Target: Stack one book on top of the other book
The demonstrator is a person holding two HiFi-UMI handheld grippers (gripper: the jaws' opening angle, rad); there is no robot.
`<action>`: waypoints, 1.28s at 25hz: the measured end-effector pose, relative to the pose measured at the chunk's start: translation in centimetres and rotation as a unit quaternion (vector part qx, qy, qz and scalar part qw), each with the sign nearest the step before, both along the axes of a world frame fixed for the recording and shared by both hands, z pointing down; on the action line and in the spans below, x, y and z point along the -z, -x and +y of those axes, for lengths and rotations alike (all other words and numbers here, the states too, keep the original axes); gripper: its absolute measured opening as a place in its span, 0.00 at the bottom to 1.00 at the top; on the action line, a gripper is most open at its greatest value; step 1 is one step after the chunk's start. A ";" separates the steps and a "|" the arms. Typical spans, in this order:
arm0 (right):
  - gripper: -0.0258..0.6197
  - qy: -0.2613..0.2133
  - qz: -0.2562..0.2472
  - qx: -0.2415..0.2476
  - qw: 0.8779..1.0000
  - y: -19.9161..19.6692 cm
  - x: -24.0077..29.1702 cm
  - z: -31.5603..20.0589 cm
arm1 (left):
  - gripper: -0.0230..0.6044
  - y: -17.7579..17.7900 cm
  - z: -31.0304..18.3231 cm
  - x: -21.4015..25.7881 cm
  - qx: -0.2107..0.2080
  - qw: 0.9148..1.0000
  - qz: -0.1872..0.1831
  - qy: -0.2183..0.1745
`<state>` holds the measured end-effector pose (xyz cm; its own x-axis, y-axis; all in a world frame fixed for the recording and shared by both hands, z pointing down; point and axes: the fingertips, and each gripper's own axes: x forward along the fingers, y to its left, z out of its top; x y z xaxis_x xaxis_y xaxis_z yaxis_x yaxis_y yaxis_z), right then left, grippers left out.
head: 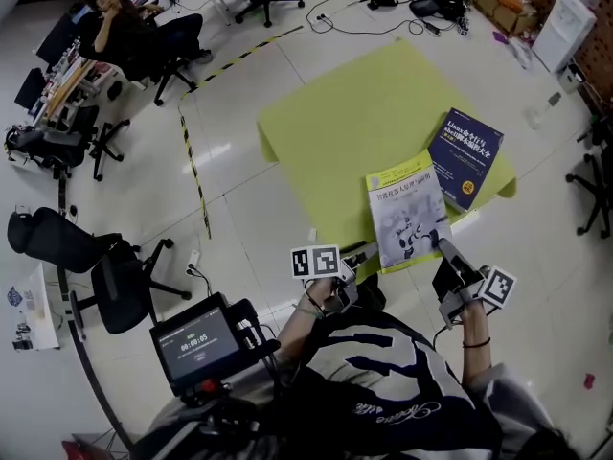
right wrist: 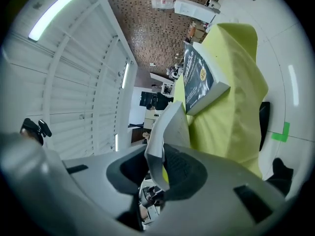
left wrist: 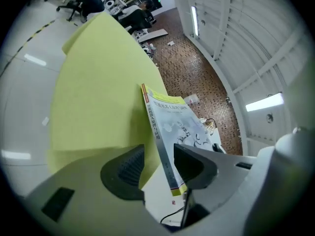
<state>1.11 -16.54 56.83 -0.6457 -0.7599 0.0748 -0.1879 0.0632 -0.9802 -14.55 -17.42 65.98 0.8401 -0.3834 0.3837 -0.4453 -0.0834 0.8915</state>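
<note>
Corner of the grey book [head: 407, 214] sits pinched in the right claw [right wrist: 157, 166], left claw [left wrist: 160, 163] open around its spine.

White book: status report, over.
Right gripper shut on white book, near corner. Left gripper open, spine between its fingers, not clamped. Blue book flat on table beside it, nothing on it.

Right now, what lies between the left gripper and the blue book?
The white-and-yellow book, its near corner pinched by the right gripper. The head view shows it.
</note>
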 end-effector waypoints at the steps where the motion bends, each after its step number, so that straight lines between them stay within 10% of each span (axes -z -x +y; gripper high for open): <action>1: 0.15 0.000 0.003 0.000 1.000 -0.1 0.1 0.2 | 0.32 -0.7 0.2 0.1 -0.003 1.000 0.014 0.009; 12: 0.15 0.001 0.016 -0.011 1.000 -1.2 -0.9 1.0 | 0.32 -5.0 -0.9 -2.0 0.013 0.995 0.065 0.069; 19: 0.15 -0.031 0.126 0.026 0.991 -0.4 0.7 0.3 | 0.26 -3.7 -2.4 0.7 0.029 0.999 0.044 -0.002; 32: 0.16 -0.095 0.134 -0.033 0.986 -4.3 5.9 -4.3 | 0.24 -7.4 -10.7 10.4 -0.016 0.983 -0.022 -0.182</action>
<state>5.39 -20.87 50.96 -0.5715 -0.8158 0.0887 -0.4489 0.2203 -0.8660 -7.10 -28.14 55.57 0.8394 -0.4761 0.2623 -0.4747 -0.4070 0.7804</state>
